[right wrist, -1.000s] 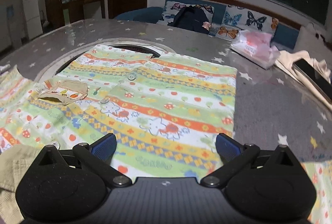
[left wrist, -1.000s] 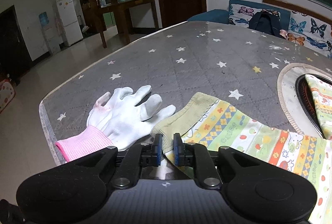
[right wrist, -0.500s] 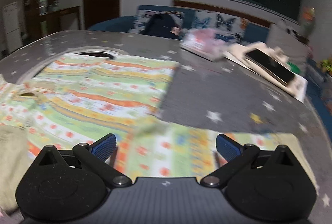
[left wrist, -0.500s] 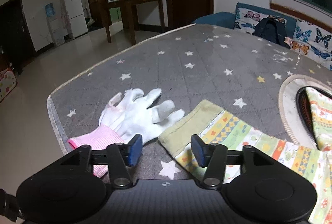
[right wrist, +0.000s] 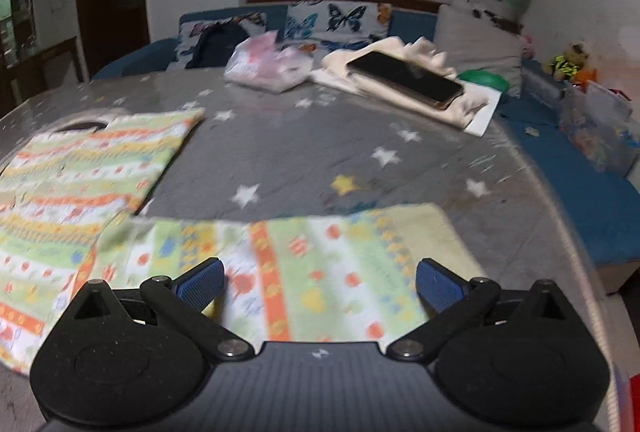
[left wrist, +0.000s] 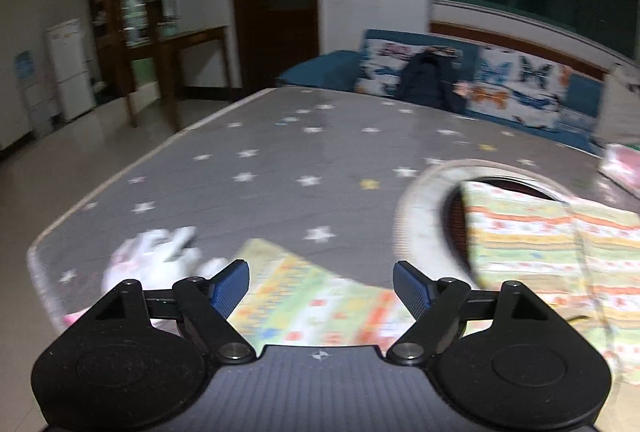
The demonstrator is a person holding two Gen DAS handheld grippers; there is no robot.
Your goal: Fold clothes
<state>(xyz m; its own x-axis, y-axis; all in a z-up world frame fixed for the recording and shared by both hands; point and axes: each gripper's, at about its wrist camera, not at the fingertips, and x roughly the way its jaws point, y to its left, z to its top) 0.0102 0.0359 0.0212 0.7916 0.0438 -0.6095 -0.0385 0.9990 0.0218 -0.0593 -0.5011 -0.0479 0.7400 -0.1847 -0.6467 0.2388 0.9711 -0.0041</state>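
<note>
**A:** Where does the garment lie with respect to each tool?

**B:** The patterned shirt (right wrist: 92, 167) is spread flat on the table (right wrist: 304, 159). Its right sleeve (right wrist: 312, 264) lies directly ahead of and below the right gripper (right wrist: 320, 282), passing between the blue pads, long axis running across the gripper from left to right, with the plain cuff out beyond the right-hand pad. The shirt body sits forward and to the left of that gripper.

**A:** And the other side?

**B:** The left sleeve (left wrist: 316, 296) lies just ahead of the left gripper (left wrist: 320, 284), long axis slanting from near right to far left; its cuff points toward a white glove (left wrist: 160, 256) lying forward-left, though blur hides whether they touch. The shirt body is forward-right.

**A:** State of the jaws?

**B:** Both grippers stand spread wide, holding nothing.

**A:** Which is better placed for the next fold?

**B:** Judging by position, the right one: the sleeve already lies between its pads, so a descent and pinch near the cuff would suffice.

**A:** The setting?

**B:** Grey star-printed cloth covers the table. Far ahead of the right gripper rest a phone (right wrist: 404, 77) on pale folded fabric and a pink-white plastic bag (right wrist: 268, 63). A butterfly-patterned sofa (right wrist: 332, 19) lines the far wall; a white fridge (left wrist: 66, 67) stands far left.
</note>
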